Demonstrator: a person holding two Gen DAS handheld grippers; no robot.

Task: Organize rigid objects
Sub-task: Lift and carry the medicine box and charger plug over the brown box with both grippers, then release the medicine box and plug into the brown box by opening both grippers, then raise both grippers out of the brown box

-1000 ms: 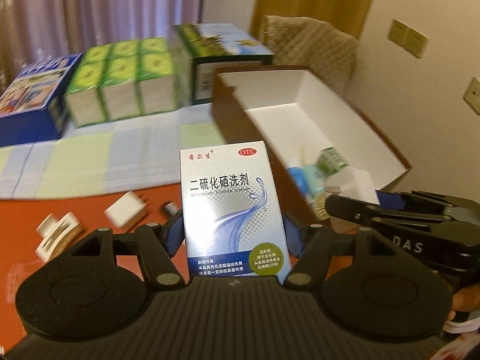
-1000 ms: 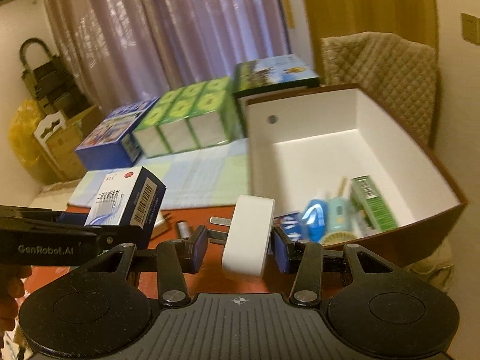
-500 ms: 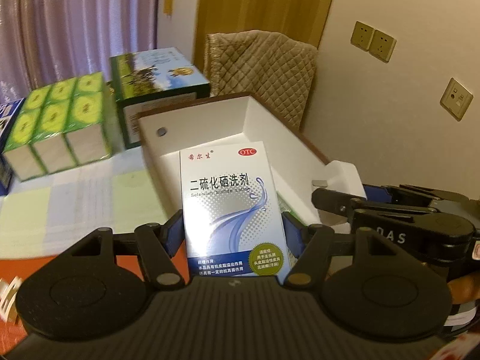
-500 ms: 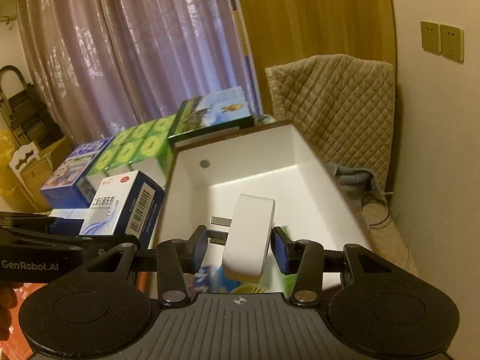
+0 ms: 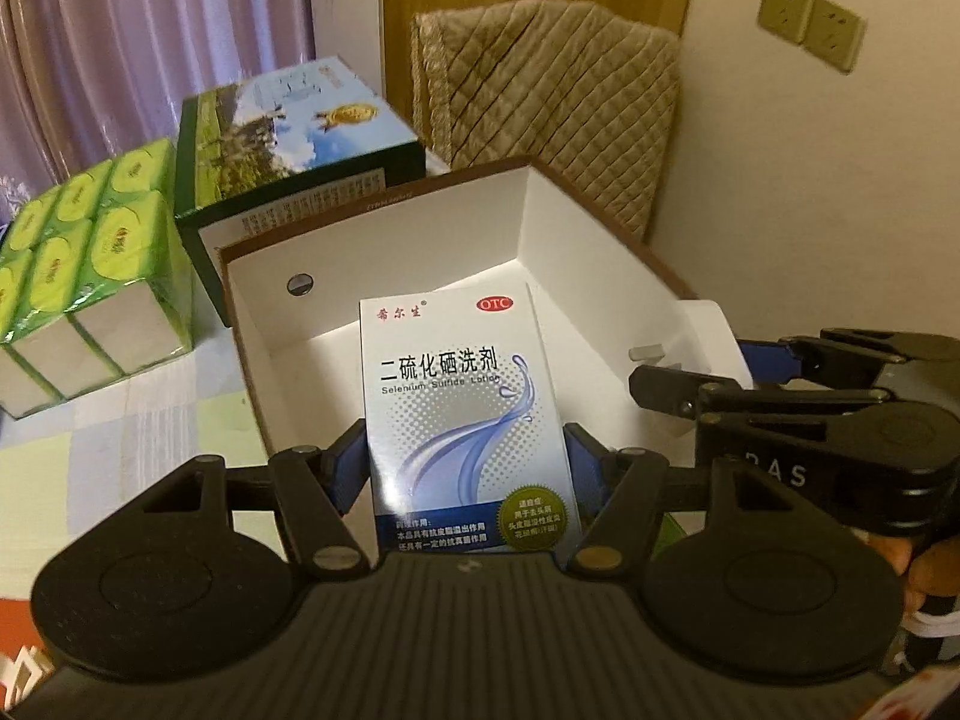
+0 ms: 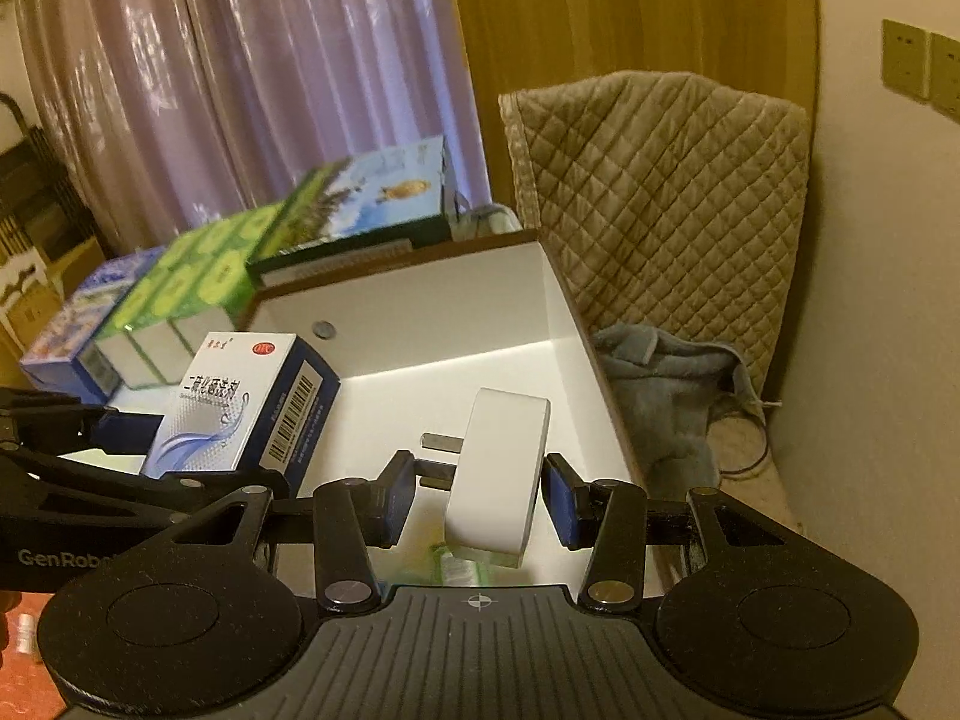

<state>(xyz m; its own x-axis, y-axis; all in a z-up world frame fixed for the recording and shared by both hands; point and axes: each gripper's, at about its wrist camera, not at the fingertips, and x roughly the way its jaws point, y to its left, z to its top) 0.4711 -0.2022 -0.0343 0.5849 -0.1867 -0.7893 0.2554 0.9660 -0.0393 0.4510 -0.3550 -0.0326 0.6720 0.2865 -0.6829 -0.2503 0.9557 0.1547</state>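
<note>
My left gripper (image 5: 465, 468) is shut on a blue-and-white medicine box (image 5: 465, 414) and holds it upright over the open brown storage box with white inside (image 5: 558, 246). My right gripper (image 6: 477, 501) is shut on a white plug adapter (image 6: 498, 474), its metal prongs pointing left, also above that storage box (image 6: 420, 324). The medicine box (image 6: 234, 408) and the left gripper's fingers (image 6: 126, 423) show at the left in the right wrist view. The right gripper's fingers (image 5: 690, 387) and the adapter (image 5: 708, 330) show at the right in the left wrist view.
Behind the storage box stand a green landscape-printed carton (image 5: 294, 138), a green pack of tissue boxes (image 5: 90, 258) and a blue box (image 6: 78, 318). A quilted beige chair (image 6: 654, 192) and a grey cloth (image 6: 666, 384) lie to the right, by the wall. Some green packaging lies in the box (image 6: 459, 567).
Both grippers have moved forward and right from the orange table area to above the open storage box, still holding their objects. The small items on the table have left the views.
</note>
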